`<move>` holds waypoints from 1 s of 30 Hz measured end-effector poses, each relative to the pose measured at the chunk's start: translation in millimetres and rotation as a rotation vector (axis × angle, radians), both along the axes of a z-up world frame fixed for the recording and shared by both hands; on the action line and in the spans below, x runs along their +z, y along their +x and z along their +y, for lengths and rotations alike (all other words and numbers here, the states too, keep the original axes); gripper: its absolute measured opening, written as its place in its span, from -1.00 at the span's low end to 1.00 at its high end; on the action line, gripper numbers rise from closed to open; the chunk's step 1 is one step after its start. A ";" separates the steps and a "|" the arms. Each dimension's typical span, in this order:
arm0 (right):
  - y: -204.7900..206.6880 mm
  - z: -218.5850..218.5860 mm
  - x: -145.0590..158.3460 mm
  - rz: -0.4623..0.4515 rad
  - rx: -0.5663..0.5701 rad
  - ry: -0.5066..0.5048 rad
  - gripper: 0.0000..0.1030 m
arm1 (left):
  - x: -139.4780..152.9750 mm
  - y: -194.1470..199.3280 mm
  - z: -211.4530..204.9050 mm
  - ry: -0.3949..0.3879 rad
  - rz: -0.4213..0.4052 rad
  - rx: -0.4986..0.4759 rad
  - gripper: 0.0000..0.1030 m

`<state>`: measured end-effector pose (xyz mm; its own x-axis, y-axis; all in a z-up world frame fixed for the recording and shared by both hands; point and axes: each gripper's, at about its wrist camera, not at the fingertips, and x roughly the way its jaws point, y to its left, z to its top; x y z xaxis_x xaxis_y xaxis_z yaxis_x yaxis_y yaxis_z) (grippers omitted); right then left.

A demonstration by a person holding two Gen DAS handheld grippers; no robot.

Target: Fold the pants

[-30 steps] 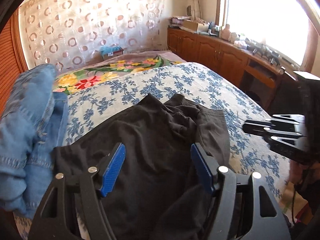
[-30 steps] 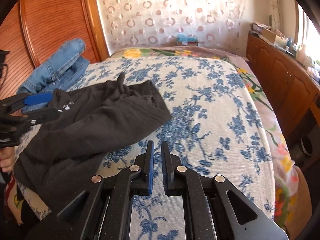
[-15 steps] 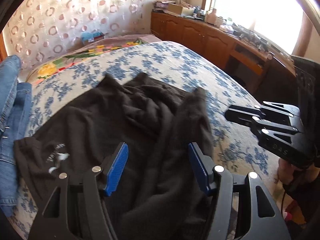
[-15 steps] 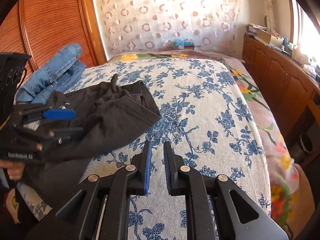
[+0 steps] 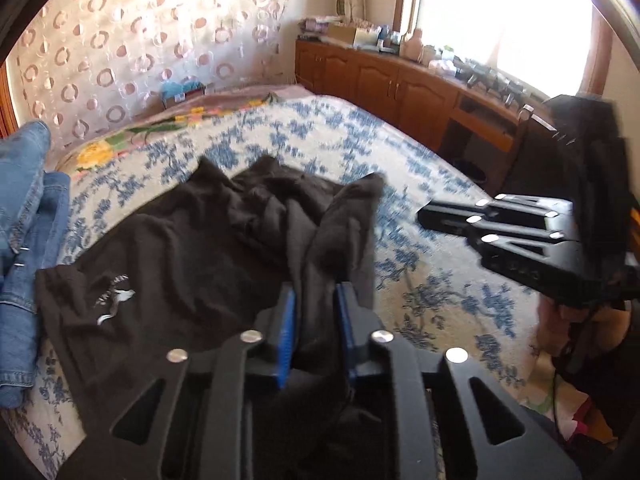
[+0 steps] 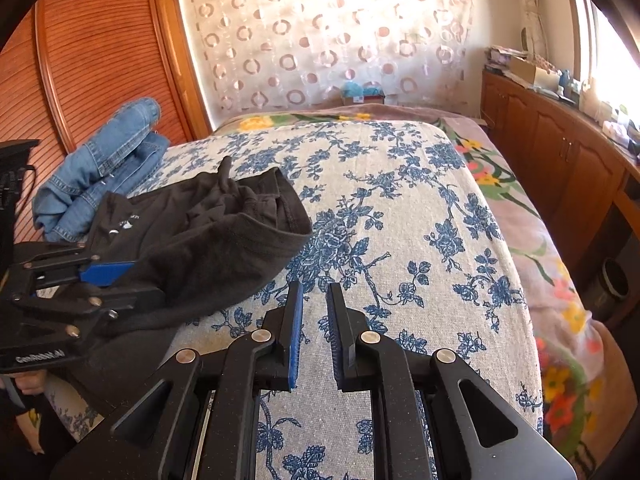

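Two grippers work over a bed covered by a blue floral bedspread point(image 6: 400, 208). The left gripper point(image 5: 314, 320) has its blue-padded fingers point(image 5: 286, 328) drawn together on a raised ridge of the black pants point(image 5: 192, 256), pinching the dark cloth between them near the bed's near edge. The pants lie crumpled on the left part of the bedspread, with a small white logo point(image 5: 114, 300) facing up on the fabric left of the gripper and a fold of cloth standing up past the fingers. In the right wrist view the same pants point(image 6: 208, 232) show a stitched hem curling over toward the middle of the bed. The right gripper point(image 6: 314, 320) is off the pants, over bare bedspread beside them, its two blue pads a narrow gap apart and holding nothing. Blue jeans point(image 6: 100, 168) lie heaped at the far left of the bed, just beside the pants. A wooden cabinet point(image 6: 552, 152) runs along the right wall under the window.
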<state>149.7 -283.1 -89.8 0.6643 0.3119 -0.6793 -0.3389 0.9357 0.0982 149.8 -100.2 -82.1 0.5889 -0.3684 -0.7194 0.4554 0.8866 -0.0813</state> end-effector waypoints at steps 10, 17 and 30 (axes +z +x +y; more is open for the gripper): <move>0.0 -0.8 -0.1 -0.001 -0.005 0.003 -0.81 | 12.3 -11.8 -1.5 -0.072 0.050 -0.050 -0.63; 0.0 -2.5 -0.3 -0.004 -0.010 0.011 -0.81 | 1.7 -18.0 -8.9 -0.079 0.101 -0.104 -0.59; 1.9 17.9 23.5 -0.039 0.071 0.012 -0.30 | 5.6 -20.1 10.2 -0.004 -0.012 0.000 0.30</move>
<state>151.7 -265.2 -66.3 0.6659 0.3667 -0.6496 -0.4077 0.9082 0.0948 129.6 -89.9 -76.5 0.5976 -0.3714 -0.7106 0.4562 0.8863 -0.0796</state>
